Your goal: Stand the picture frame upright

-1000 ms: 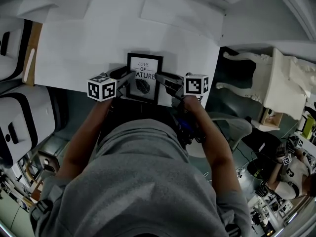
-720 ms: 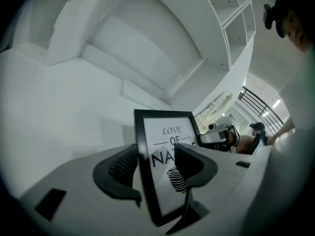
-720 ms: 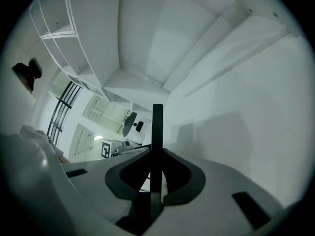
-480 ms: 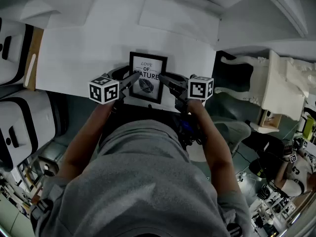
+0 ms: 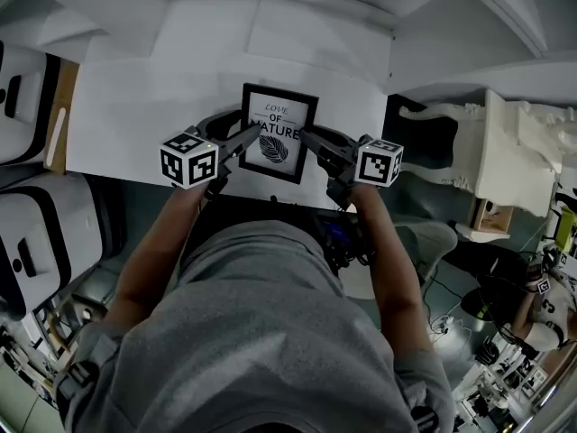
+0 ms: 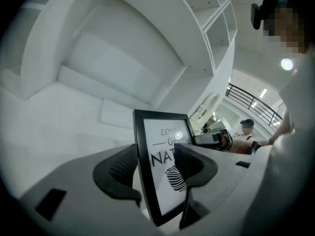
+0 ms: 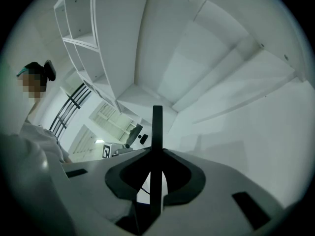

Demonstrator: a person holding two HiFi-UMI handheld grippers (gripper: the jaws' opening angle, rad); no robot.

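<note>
The picture frame (image 5: 278, 133) is black-rimmed, with a white print of lettering and a leaf, and hangs over the near edge of the white table (image 5: 135, 106). My right gripper (image 5: 311, 141) is shut on its right edge. In the right gripper view the frame (image 7: 157, 132) stands edge-on between the pressing pads of that gripper (image 7: 156, 167). My left gripper (image 5: 248, 132) straddles the left edge. Its jaws have just been opening. In the left gripper view the frame (image 6: 157, 132) sits slanted between the spread pads of this gripper (image 6: 156, 152), and both pad faces show.
White shelving rises behind the table. A white carved chair (image 5: 505, 152) stands to the right, and white and black cases (image 5: 36, 215) to the left. A wooden strip (image 5: 59, 97) lies at the table's left end. Other people show far off in both gripper views.
Both grippers and the frame have risen from the table and drifted slightly right and away from me. The left jaws stand wider than a second ago.
</note>
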